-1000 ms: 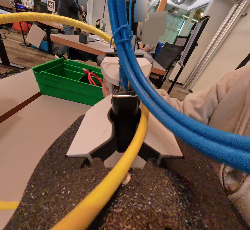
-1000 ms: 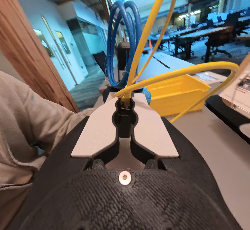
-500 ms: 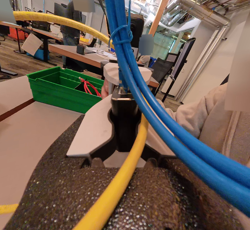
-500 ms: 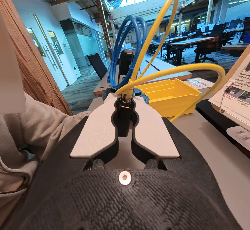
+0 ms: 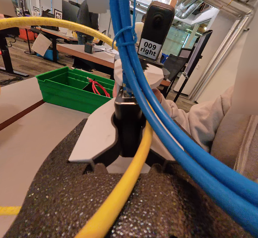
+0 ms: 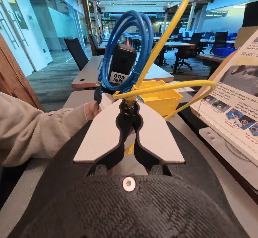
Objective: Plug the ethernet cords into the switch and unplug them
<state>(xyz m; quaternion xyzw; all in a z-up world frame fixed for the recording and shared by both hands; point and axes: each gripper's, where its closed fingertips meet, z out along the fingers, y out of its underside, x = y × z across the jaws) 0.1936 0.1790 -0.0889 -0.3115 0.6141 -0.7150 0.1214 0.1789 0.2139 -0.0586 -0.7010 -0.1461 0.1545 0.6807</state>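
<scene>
The left claw [image 5: 127, 120] is closed on one end of the black switch [image 5: 127, 113], held up clear of the grey surface [image 5: 27, 133]. A yellow cord [image 5: 125, 175] crosses the claw's body just below the grip, and a bundle of blue cord [image 5: 160, 126], tied with a blue twist, runs across its right finger; one blue plug sits in the switch's top face. From the other side, the right claw [image 6: 129, 113] pinches the opposite end of the same switch [image 6: 129, 120], fingers drawn in tight, with a yellow plug [image 6: 130, 102] seated in the port at its tips. A second yellow plug [image 6: 129, 149] shows low in the gap between the fingers.

Compared with a second ago, both claws keep the same hold on the switch, but the pair has been raised and tipped back: the opposite claw's camera housing and its sticker now show in each view, and the green bin [image 5: 72, 91] sits lower and farther toward the surface's far edge. The blue coil [image 6: 129, 49] stands taller above the switch, with its free plug [image 6: 99, 81] hanging at the left. The yellow bin [image 6: 157, 101] lies beyond the claws, and an instruction sheet [image 6: 230, 105] on a stand leans in at the surface's right edge, larger than before. A red cord [image 5: 97, 87] rests in the green bin.
</scene>
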